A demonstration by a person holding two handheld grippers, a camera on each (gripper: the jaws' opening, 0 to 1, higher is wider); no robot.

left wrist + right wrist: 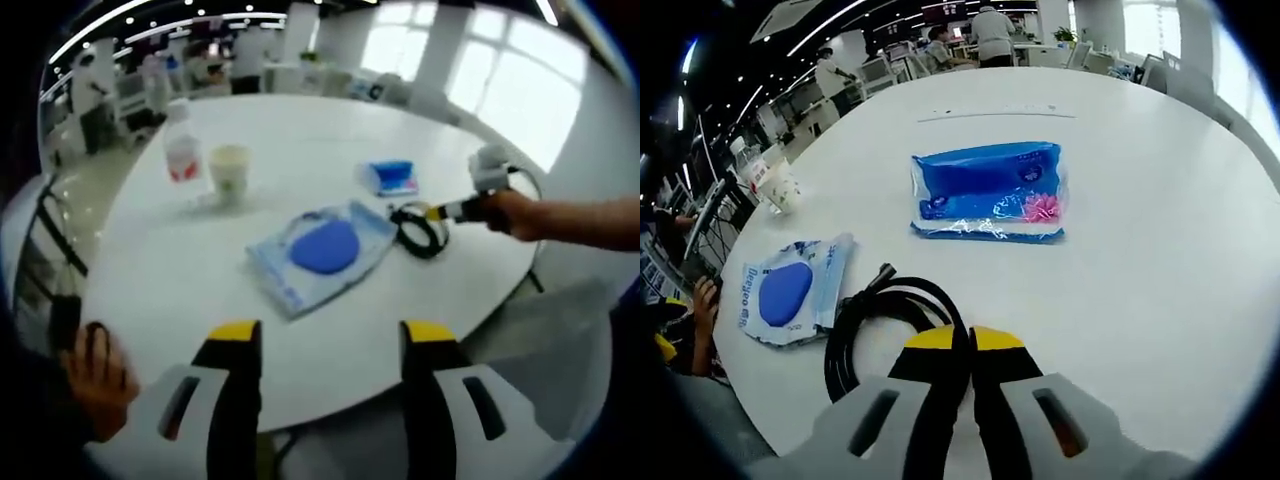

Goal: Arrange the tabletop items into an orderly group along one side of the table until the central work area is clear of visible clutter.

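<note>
At the bottom of the right gripper view, the right gripper (970, 345) has its yellow-tipped jaws pressed together on the near loop of a coiled black cable (885, 320), pinching it where it lies on the round white table (1160, 260). Just left of the coil lies a clear packet with a blue oval pad (790, 290) inside, flat on the tabletop. Beyond the cable, toward the middle of the table, sits a blue pack of wipes (990, 190), apart from both. Near the far left edge stand a paper cup (783, 188) and a plastic bottle (748, 160), close beside each other.

Low in the left gripper view, the left gripper (330, 345) hangs above the near edge of the table (200, 290) with its jaws spread wide and nothing between them. Ahead of it lies the packet with the blue pad (325, 250); the cable (420, 228) is just to its right, with the right gripper (450, 210) on it, held by a hand (515, 212). The wipes pack (392, 177) lies beyond, and the cup (229, 172) and bottle (181, 145) stand at the left
</note>
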